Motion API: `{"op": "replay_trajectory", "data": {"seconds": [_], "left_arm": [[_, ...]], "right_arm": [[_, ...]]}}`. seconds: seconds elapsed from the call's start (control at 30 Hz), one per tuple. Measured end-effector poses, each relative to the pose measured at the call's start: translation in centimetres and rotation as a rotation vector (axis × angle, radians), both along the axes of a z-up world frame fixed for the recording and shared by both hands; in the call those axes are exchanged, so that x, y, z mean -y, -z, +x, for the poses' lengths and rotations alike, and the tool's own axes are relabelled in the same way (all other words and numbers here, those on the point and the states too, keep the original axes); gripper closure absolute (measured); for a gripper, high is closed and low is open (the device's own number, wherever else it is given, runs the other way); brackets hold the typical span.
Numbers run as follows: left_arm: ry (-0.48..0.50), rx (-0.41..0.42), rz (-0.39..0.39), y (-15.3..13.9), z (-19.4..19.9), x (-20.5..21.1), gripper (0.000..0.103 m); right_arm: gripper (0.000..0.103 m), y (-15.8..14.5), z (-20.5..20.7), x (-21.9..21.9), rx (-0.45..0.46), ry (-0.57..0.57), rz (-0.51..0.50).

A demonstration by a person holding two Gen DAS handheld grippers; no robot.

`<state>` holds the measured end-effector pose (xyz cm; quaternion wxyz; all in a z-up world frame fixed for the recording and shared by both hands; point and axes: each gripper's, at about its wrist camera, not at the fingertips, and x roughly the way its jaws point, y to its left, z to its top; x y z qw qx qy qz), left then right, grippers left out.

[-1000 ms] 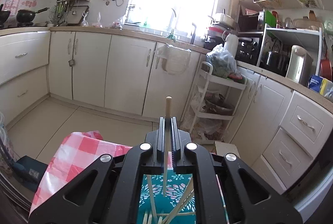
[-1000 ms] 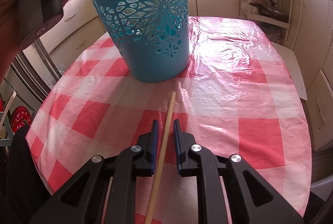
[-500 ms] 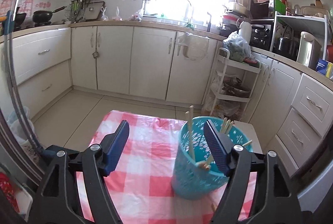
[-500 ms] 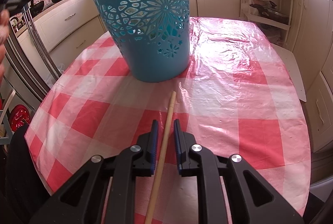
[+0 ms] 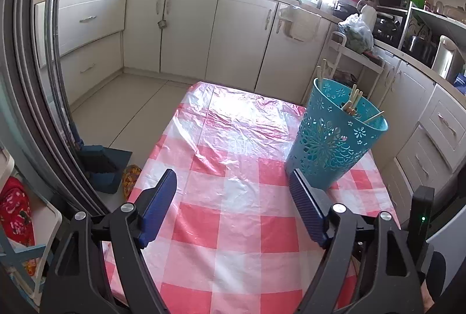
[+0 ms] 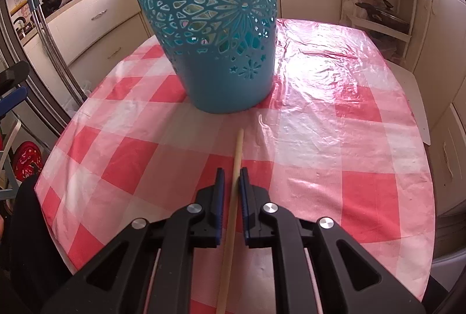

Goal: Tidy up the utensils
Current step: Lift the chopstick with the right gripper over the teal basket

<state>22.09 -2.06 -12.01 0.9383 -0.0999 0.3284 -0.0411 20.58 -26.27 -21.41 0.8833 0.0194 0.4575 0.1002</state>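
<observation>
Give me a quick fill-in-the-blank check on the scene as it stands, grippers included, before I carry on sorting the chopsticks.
1. The chopsticks already sorted stand inside the ____ basket.
2. The right gripper has its jaws on either side of a single wooden ____ lying on the tablecloth.
3. The left gripper has nothing between its jaws, which stand wide ____.
4. The tablecloth is checked in white and ____.

Missing words: blue; chopstick; open; red
</observation>
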Motion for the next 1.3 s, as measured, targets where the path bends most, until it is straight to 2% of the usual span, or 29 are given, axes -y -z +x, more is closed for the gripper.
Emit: {"op": "replay_trajectory", "data": {"seconds": [0.17, 0.33, 0.47, 0.53, 0.7, 0.9, 1.1, 1.3], "left_arm": [[0.022, 0.029, 0.038, -1.4, -0.8, 0.8, 0.022], [0.046, 0.041, 0.080, -1.9, -1.5, 1.8, 0.020], [0.065, 0.039, 0.103, -1.9, -1.8, 2.4, 0.019], [0.070, 0.037, 0.111, -1.9, -1.9, 2.7, 0.019], [0.081, 0.024, 0.123, -1.7, -1.9, 2.9, 0.019], [0.075, -0.007, 0.109, -0.9, -1.8, 2.4, 0.018], [0.066, -0.017, 0.105, -0.7, -1.9, 2.0, 0.018], [0.066, -0.025, 0.097, -0.5, -1.9, 2.0, 0.018]], "right_arm": [[0.094, -0.1, 0.0, -0.4, -0.003, -0.011, -0.042], [0.093, -0.2, -0.1, -0.4, -0.036, -0.030, -0.042], [0.092, -0.1, -0.3, -1.0, -0.019, -0.053, -0.086], [0.096, -0.1, -0.4, -0.9, -0.007, -0.043, -0.086], [0.097, -0.4, -0.8, 0.8, -0.006, -0.002, 0.029], [0.097, -3.4, -1.6, 2.8, 0.052, 0.028, 0.238], [0.097, -8.4, -2.2, 3.6, 0.155, 0.023, 0.395], [0.097, -14.3, -1.3, 3.3, 0.302, 0.000, 0.475]]}}
